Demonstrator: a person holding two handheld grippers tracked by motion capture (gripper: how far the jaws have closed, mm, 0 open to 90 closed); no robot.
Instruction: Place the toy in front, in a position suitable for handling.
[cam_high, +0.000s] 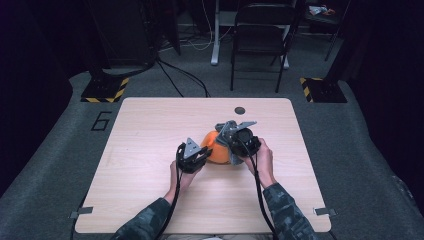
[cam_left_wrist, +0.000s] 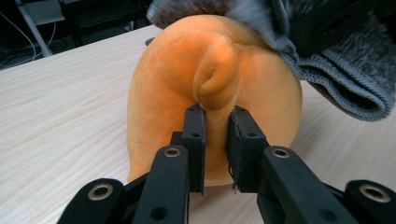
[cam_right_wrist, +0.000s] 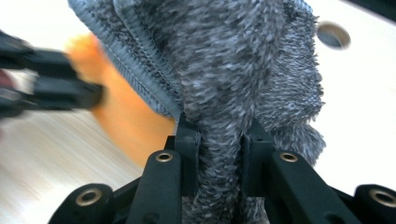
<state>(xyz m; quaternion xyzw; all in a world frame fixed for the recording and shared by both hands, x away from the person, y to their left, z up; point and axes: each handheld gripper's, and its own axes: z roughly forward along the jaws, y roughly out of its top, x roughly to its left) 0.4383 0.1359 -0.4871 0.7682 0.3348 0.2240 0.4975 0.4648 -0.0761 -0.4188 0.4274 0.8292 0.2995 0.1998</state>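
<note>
The left gripper (cam_left_wrist: 215, 135) is clamped on a nub of the orange plush toy (cam_left_wrist: 177, 93), which stands on the wooden table (cam_left_wrist: 60, 107) directly ahead of its jaws. Just beyond and above the toy, the right gripper (cam_right_wrist: 219, 140) pinches a fuzzy grey knit cloth (cam_right_wrist: 233, 60), draped over the toy's rounded top. The plush looks soft and velvety; the cloth is shaggy with a ribbed hem.

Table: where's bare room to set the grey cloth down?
Free: the wide left half of the table and the strip along its far edge by the round hole. Crowded: centre, where both grippers meet at the orange plush.
</note>
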